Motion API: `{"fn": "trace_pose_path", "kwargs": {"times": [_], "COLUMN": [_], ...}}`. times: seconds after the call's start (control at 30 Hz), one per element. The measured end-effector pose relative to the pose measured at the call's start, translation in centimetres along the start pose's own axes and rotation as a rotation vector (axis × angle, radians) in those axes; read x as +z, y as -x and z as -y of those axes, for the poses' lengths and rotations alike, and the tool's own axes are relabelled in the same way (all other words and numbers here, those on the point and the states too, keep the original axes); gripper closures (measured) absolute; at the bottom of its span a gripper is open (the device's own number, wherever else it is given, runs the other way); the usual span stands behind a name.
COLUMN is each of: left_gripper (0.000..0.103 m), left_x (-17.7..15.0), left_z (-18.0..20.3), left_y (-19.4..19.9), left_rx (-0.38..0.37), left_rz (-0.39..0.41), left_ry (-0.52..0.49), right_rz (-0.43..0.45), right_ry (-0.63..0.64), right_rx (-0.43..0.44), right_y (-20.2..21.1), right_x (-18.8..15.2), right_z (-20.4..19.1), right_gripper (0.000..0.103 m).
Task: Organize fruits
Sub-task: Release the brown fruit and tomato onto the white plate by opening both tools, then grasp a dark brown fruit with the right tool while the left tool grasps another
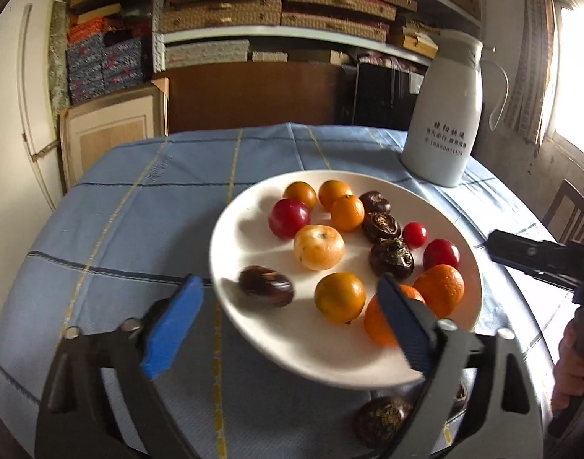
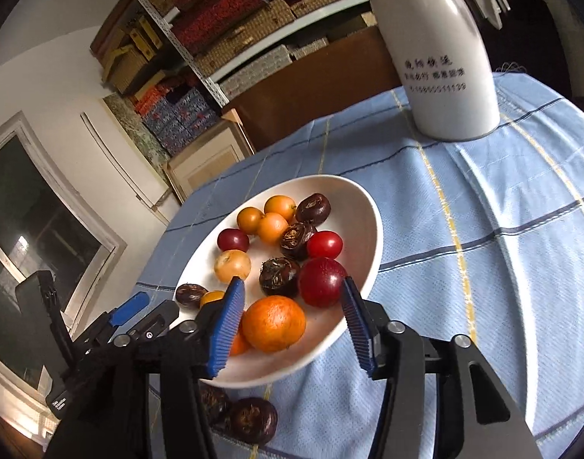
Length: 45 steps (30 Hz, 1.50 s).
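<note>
Round, glossy fruits, orange, red and dark brown, lie on a smooth white plate (image 1: 253, 206) just ahead of both tongs. The left tongs (image 1: 292, 329) gape wide, holding nothing; the right tongs (image 2: 292, 325) stand partly open, empty, over an orange (image 2: 273, 323). Checked blue cloth covers the worktop (image 1: 120, 229).

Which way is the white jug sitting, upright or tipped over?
Upright. The white jug stands on its base on the blue tablecloth behind the plate, with its printed text reading level and its handle at the side.
</note>
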<state>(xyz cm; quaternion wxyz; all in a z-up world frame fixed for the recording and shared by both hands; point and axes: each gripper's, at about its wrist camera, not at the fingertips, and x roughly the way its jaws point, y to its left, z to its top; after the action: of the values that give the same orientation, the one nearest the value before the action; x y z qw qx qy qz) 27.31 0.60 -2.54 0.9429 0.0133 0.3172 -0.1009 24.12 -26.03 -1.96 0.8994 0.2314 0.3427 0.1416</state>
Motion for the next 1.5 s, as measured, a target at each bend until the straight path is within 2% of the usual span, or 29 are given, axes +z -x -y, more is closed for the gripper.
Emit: {"fn": "trace_pose_path", "kwargs": {"times": [0.13,0.27,0.4,0.57,0.73,0.9,1.07,1.27,1.5], "left_gripper": [0.006,0.005,0.005,0.005,0.005,0.005,0.005,0.005,0.005], "left_x": [-1.9,-3.8,-6.0,-7.9,-8.0,-7.9,-7.9,-7.8,-7.8], "left_z": [-0.3,-0.1,0.2,0.5,0.1,-0.2,0.4,1.1,1.4], "left_y": [1.4,3.4,6.2,8.3,9.0,8.8,8.8,8.7,8.6], "left_rx": [0.014,0.041,0.060,0.083,0.095,0.104,0.120,0.130,0.134], "left_rz": [-0.007,-0.006,0.021,0.027,0.042,0.030,0.029,0.031,0.028], "left_ry": [0.022,0.014,0.007,0.017,0.045,0.057,0.025,-0.010,-0.024], "right_rz": [0.000,-0.024,-0.025,-0.049,-0.055,-0.088,-0.124,-0.178,-0.220], "right_ry": [-0.025,-0.045,0.004,0.099,0.208,0.232,0.280,0.340,0.313], "right_rx": [0.014,0.015,-0.007,-0.044,-0.056,-0.069,-0.080,-0.101,-0.103], "right_y": [1.7,3.1,4.2,3.8,3.6,2.9,2.0,0.3,-1.0], "right_x": [-2.2,-4.5,-6.4,-8.3,-9.3,-9.5,-9.8,-10.2,-10.2], "right_z": [0.7,1.0,0.3,-1.2,-3.2,-3.7,-4.7,-6.3,-6.3], "right_gripper": [0.039,0.037,0.031,0.031,0.031,0.031,0.031,0.039,0.046]}}
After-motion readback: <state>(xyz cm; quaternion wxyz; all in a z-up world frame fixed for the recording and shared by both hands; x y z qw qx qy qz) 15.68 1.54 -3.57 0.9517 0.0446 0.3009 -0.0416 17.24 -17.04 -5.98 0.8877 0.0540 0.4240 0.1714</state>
